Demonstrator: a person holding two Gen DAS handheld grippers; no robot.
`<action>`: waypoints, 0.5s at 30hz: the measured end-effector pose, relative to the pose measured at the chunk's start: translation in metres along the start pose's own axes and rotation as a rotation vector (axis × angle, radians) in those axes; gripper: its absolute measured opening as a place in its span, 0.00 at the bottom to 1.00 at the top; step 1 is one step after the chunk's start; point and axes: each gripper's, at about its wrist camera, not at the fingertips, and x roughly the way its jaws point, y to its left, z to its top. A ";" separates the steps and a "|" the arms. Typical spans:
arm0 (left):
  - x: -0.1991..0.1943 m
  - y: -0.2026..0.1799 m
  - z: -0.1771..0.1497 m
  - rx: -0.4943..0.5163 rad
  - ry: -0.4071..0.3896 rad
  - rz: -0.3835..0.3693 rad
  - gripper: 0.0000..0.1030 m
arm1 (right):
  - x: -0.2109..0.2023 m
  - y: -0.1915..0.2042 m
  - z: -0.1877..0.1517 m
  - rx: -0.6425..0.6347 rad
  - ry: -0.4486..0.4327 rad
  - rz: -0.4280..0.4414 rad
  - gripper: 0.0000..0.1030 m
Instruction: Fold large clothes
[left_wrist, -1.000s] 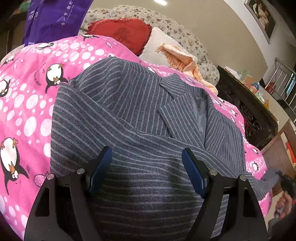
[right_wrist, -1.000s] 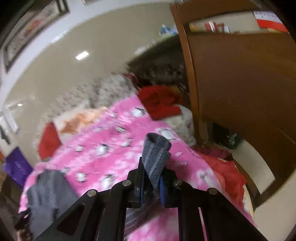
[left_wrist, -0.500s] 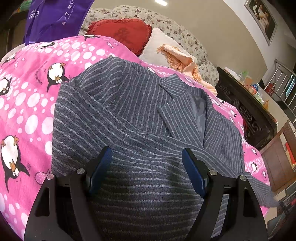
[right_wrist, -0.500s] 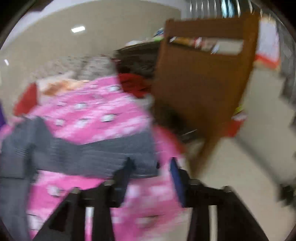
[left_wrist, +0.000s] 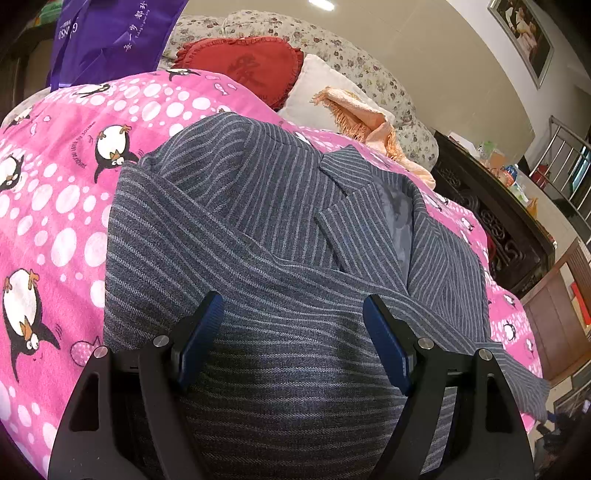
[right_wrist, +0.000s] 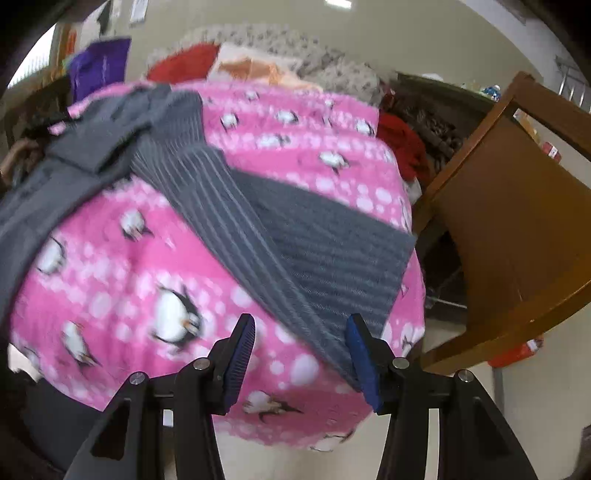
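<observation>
Released from the right gripper (right_wrist: 301, 354), the jacket's sleeve (right_wrist: 325, 254) now lies stretched flat across the pink penguin-print blanket (right_wrist: 122, 280); a second ago its cuff stood pinched between the blue pads. Those jaws have just been opening and now stand apart, with the sleeve's lower edge running down toward the right-hand pad, though whether it touches is hard to tell. Beyond and to the right of this gripper stands a brown wooden chair (right_wrist: 517, 221).

Over on the other side, the left gripper (left_wrist: 293, 341) has not shifted: it hovers with its jaws wide apart, nothing clamped, right above the grey pinstriped suit jacket (left_wrist: 258, 229). The jacket spreads out ahead of the fingers on the blanket (left_wrist: 55, 192), front side up, lapels showing ahead and to the right, one sleeve folded across the body just in front of the pads. Farther ahead lie a red heart-shaped cushion (left_wrist: 240, 66), a white pillow (left_wrist: 317, 92) and a peach fringed cloth (left_wrist: 369, 122); a purple bag (left_wrist: 110, 33) hangs at the upper left.
</observation>
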 end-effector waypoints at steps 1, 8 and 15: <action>0.000 0.000 0.000 0.000 -0.001 -0.001 0.76 | 0.004 -0.001 -0.004 -0.003 0.013 -0.023 0.47; 0.000 0.000 0.000 0.000 0.000 -0.001 0.76 | -0.031 -0.009 0.006 0.104 -0.066 0.172 0.03; -0.003 0.001 -0.001 -0.009 -0.013 -0.005 0.76 | -0.105 0.059 0.061 -0.029 -0.176 0.761 0.03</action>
